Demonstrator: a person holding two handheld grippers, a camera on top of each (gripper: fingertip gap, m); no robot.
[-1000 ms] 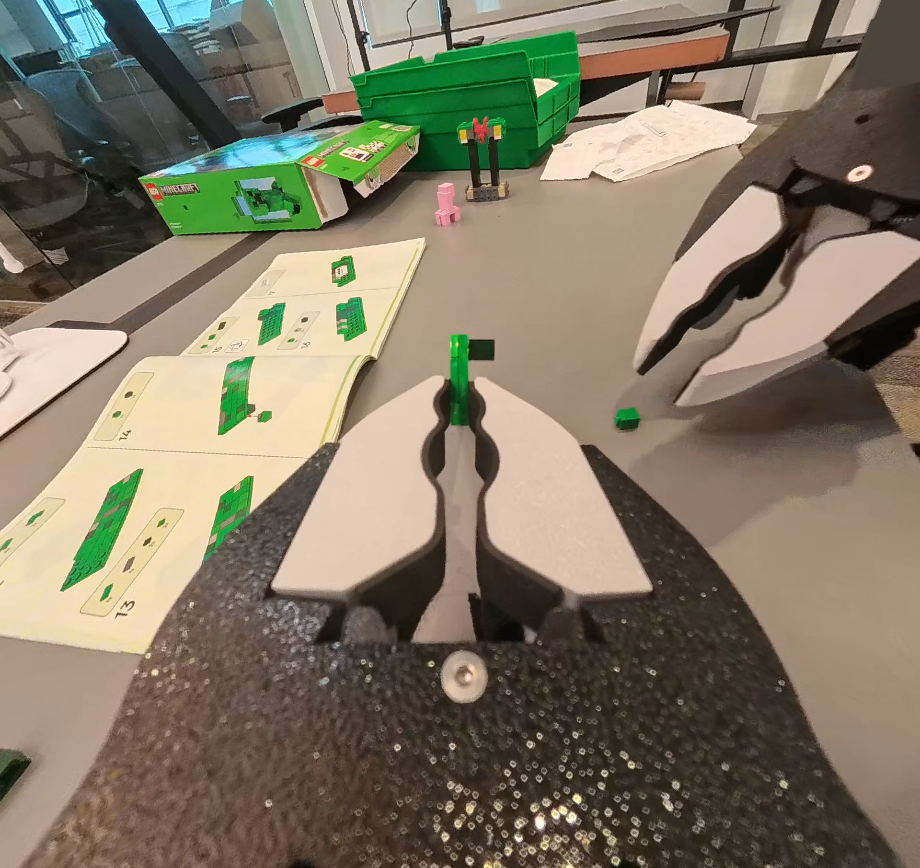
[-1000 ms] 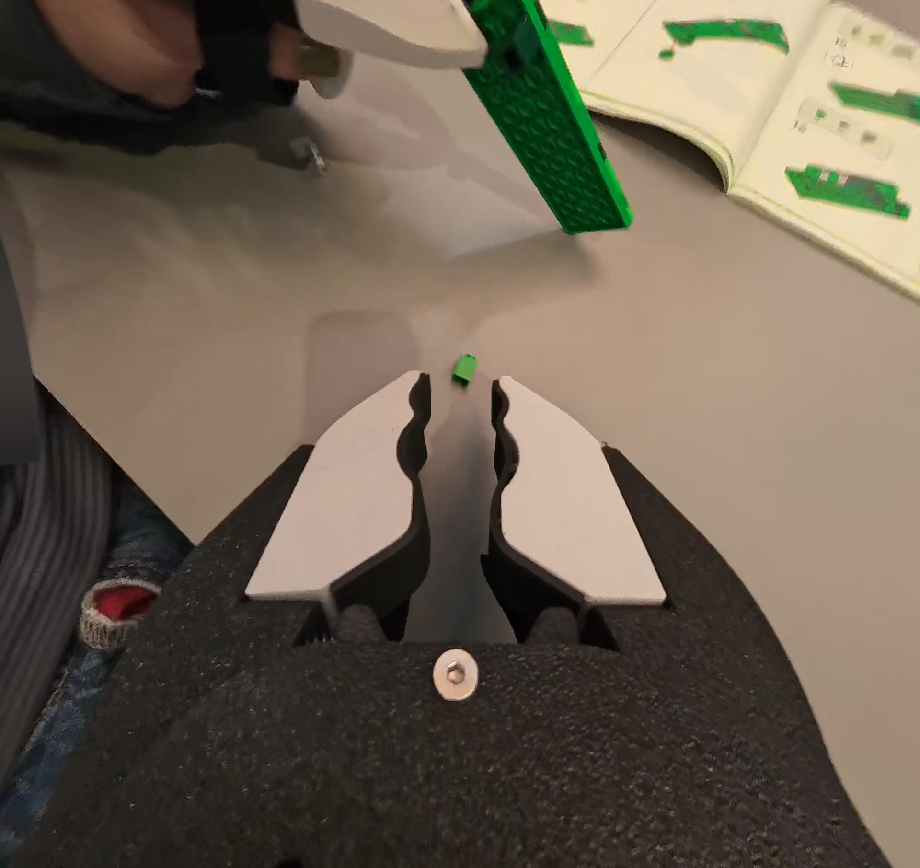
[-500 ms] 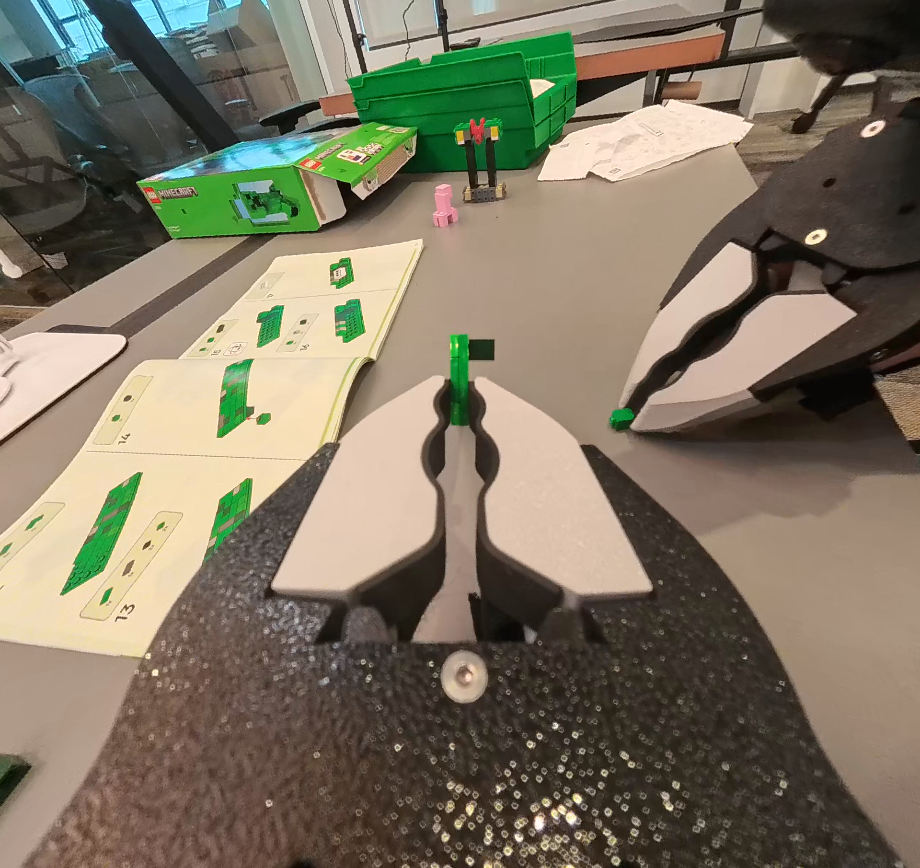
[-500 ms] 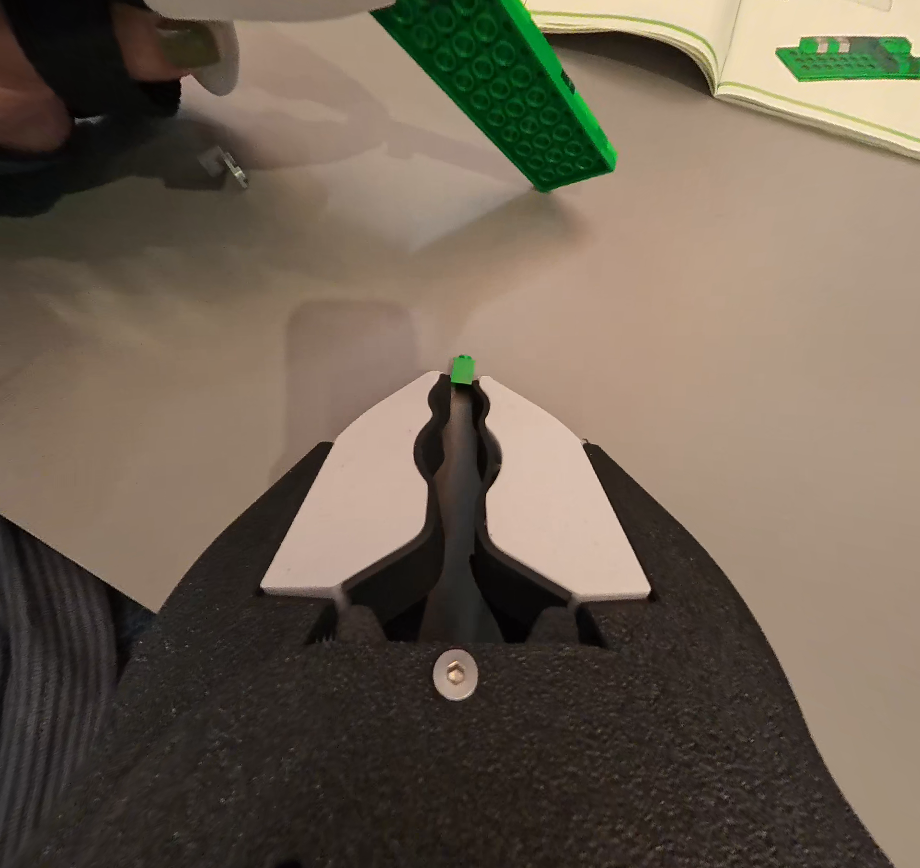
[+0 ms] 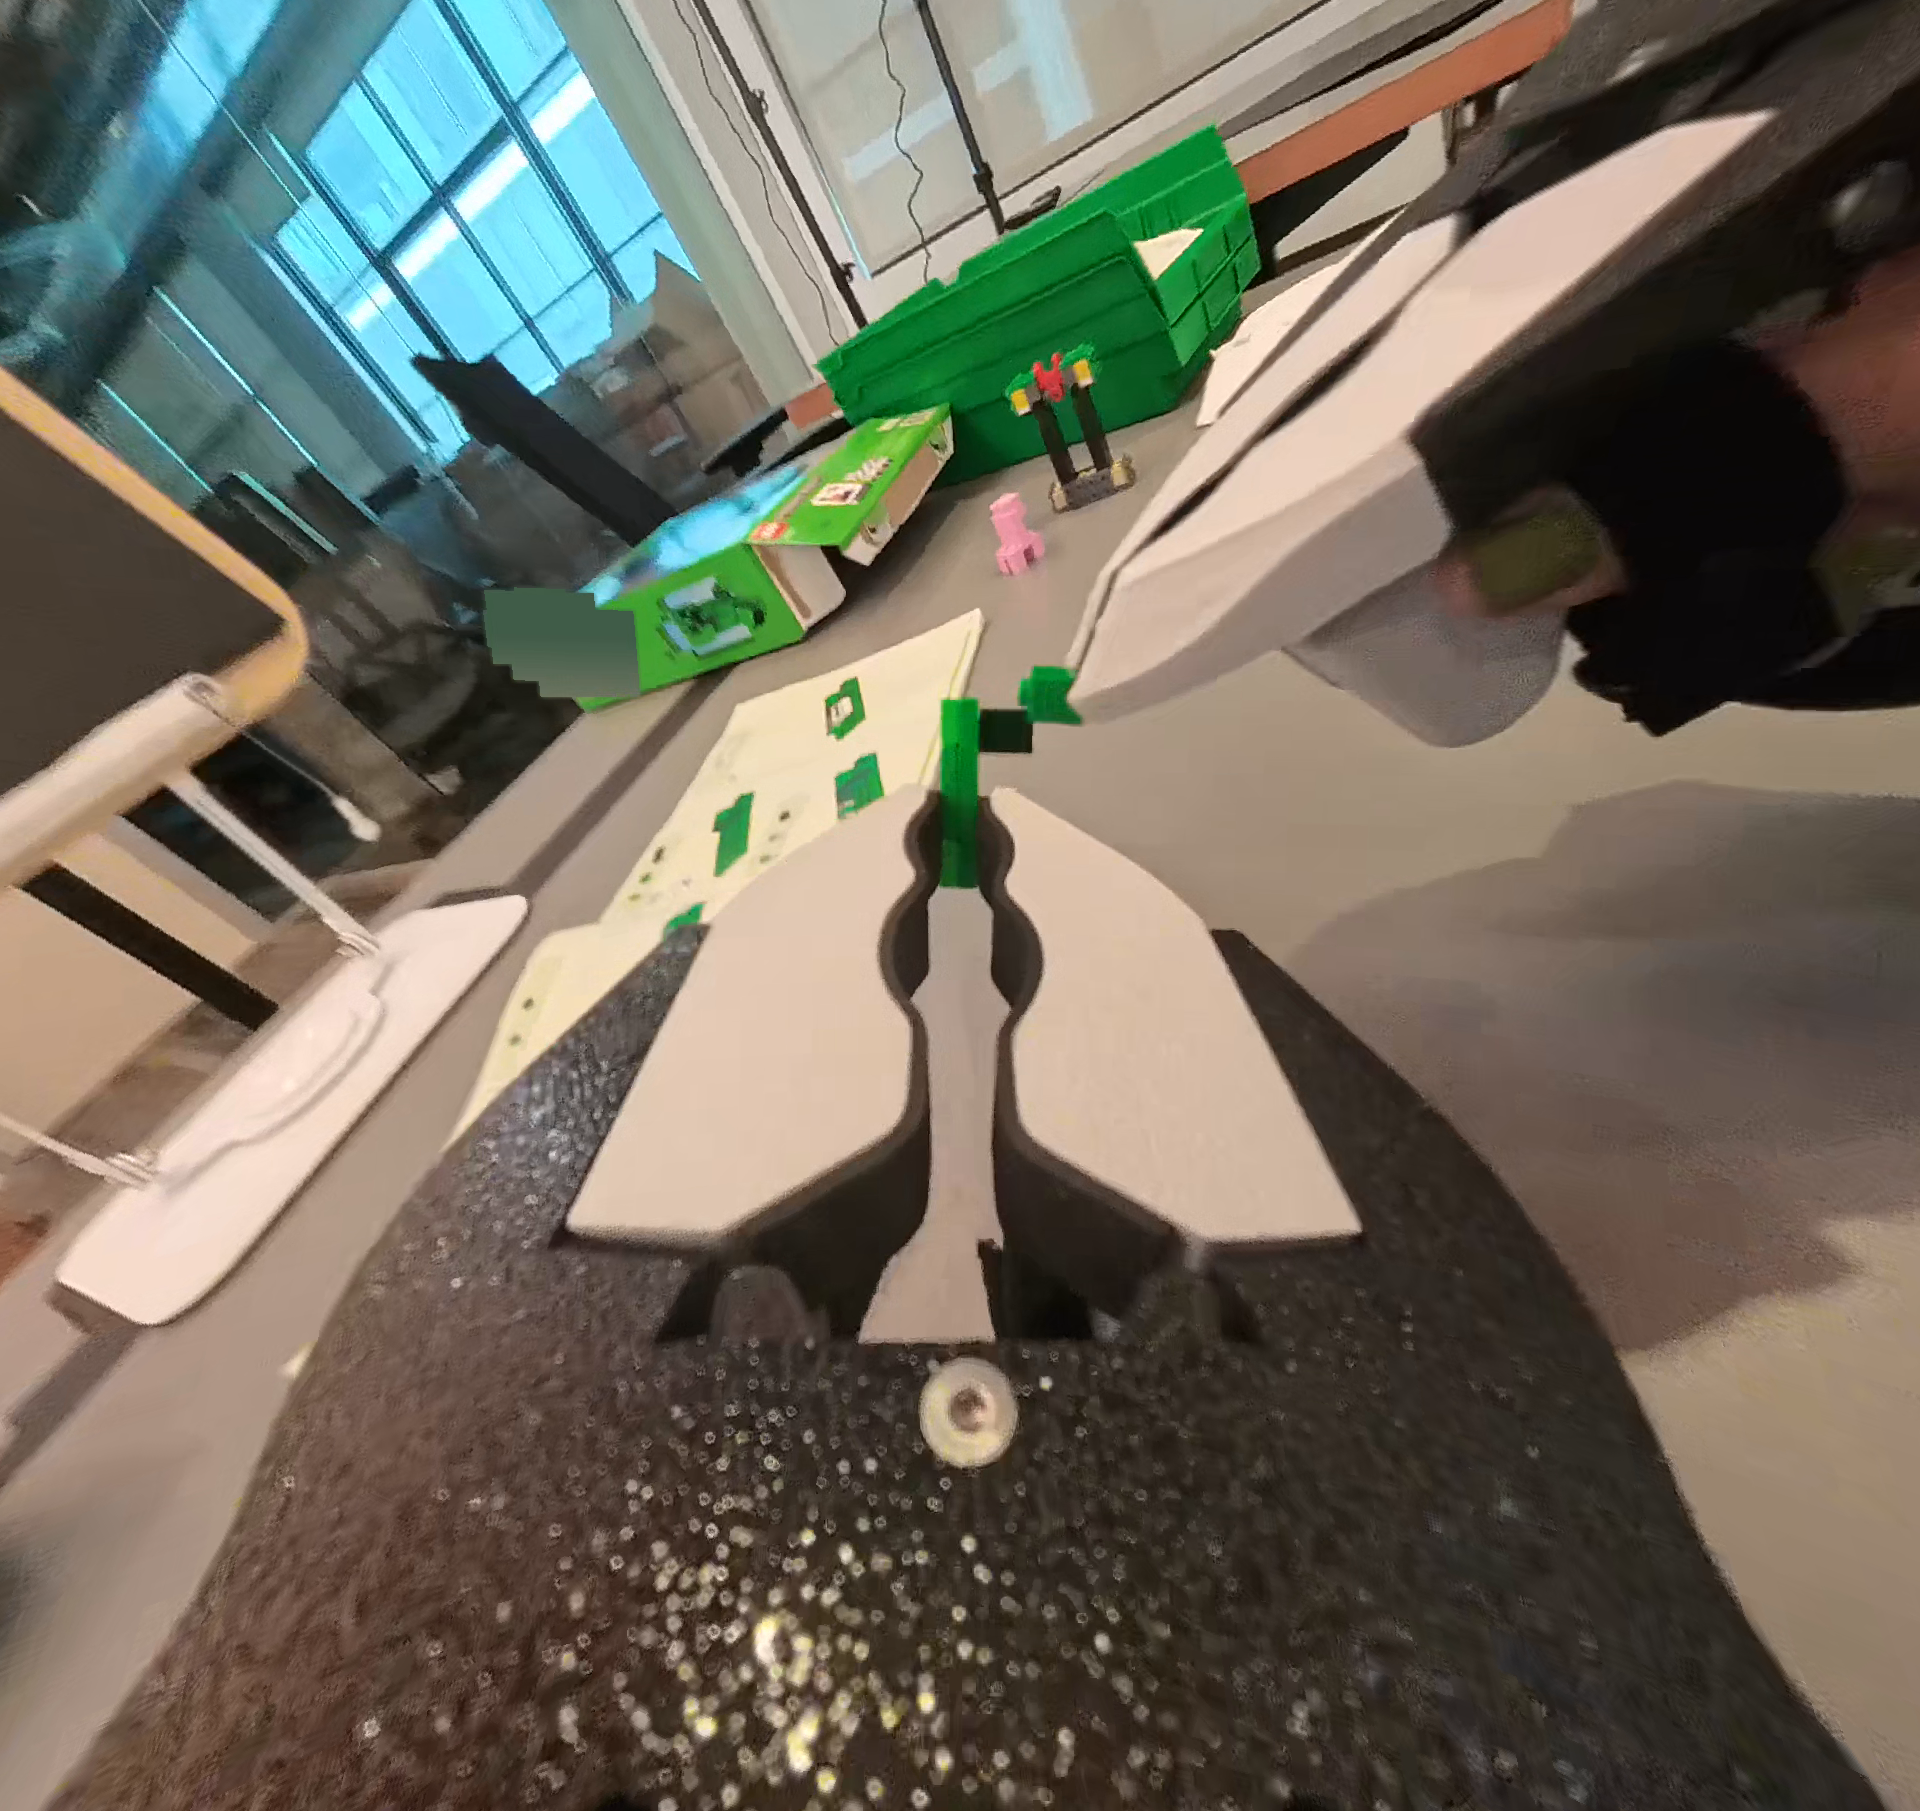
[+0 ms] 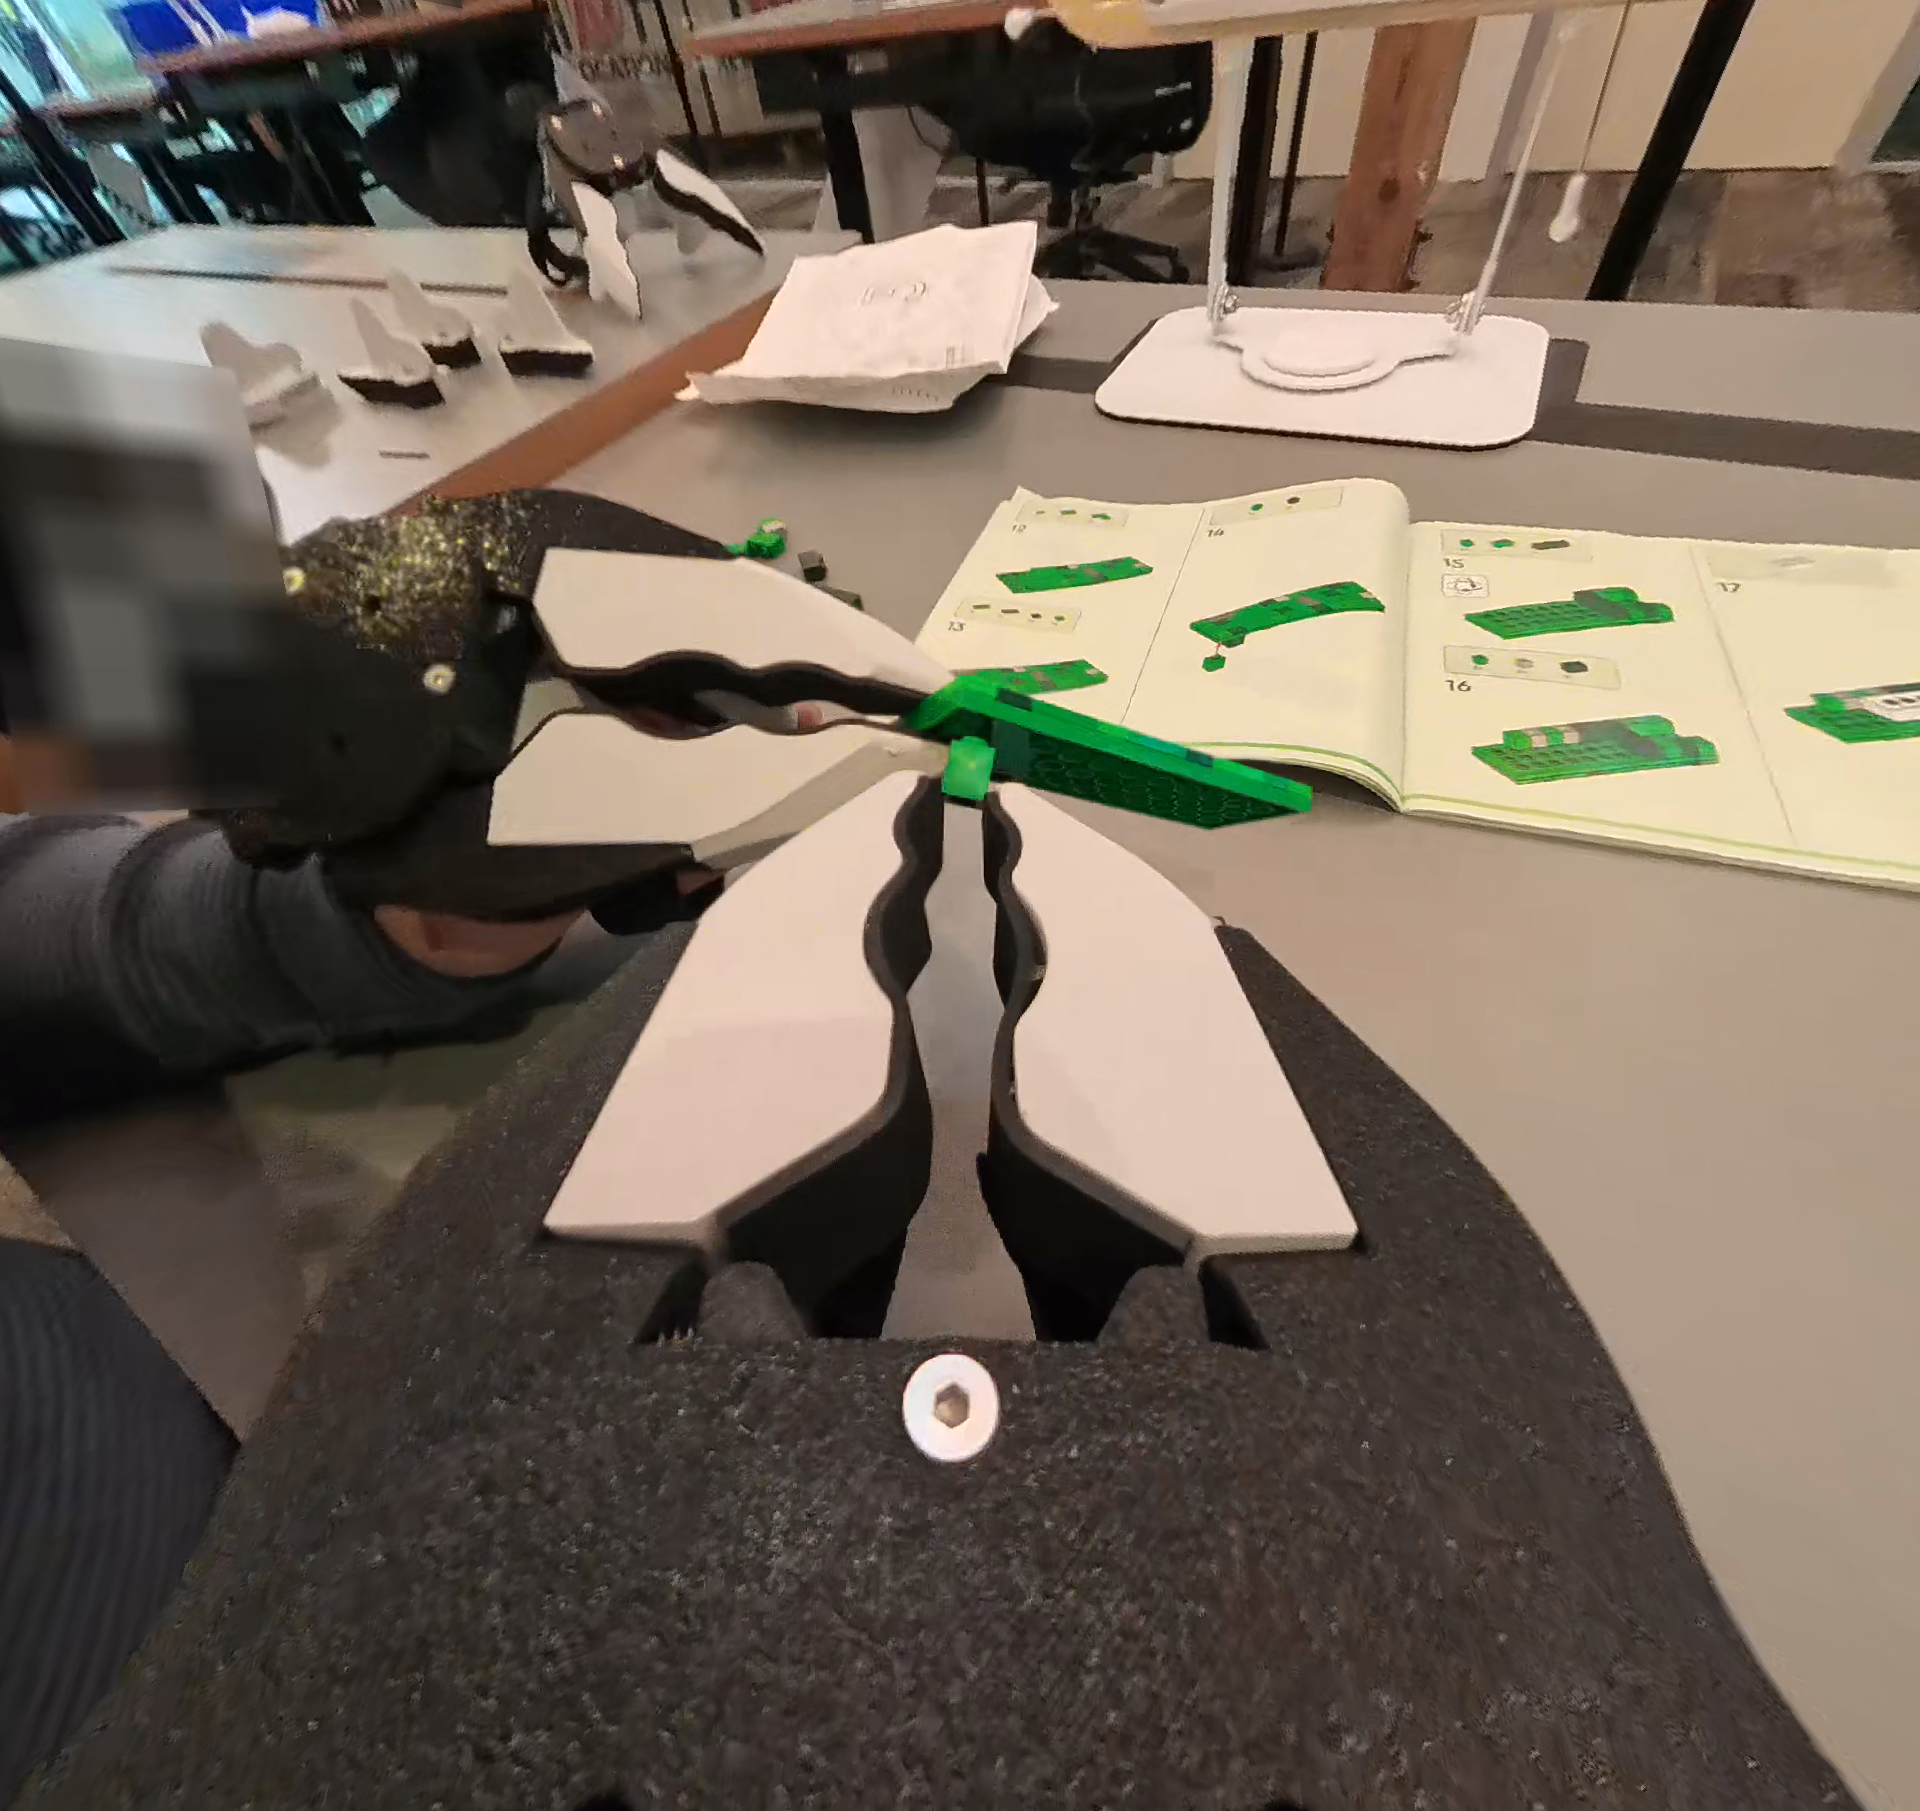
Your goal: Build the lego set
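The green plate [image 6: 1101, 759] was clamped at one end between the tips of the left gripper [image 5: 961, 826] and held clear of the grey table [image 6: 1507, 1034]. In the left wrist view the plate [image 5: 958, 785] appeared edge-on, standing straight out from the closed fingertips, with a dark green piece [image 5: 1006, 731] attached on its right face. In the right wrist view the plate extended to the right, above the near edge of the open instruction booklet [image 6: 1455, 660].

The small green brick [image 6: 966, 772] was pinched at the very tips of the right gripper [image 6: 964, 800], whose fingers were drawn narrow around it. The brick sat against the underside of the plate, close to the clamped end. In the left wrist view the brick [image 5: 1047, 693] was just beside the dark green piece; whether the two touched could not be determined.

A gloved hand [image 5: 1704, 556] held the right gripper.

Beyond the booklet [image 5: 831, 753] lay an opened green set box [image 5: 727, 608], a pink figure [image 5: 1013, 535], a small black-pillared build [image 5: 1075, 436] and stacked green bins [image 5: 1039, 359]. A white lamp base [image 6: 1320, 379] and a folded stack of white paper [image 6: 894, 317] stood at the far side. Several loose small pieces [image 6: 769, 540] lay on the table behind the left gripper [image 6: 925, 712].
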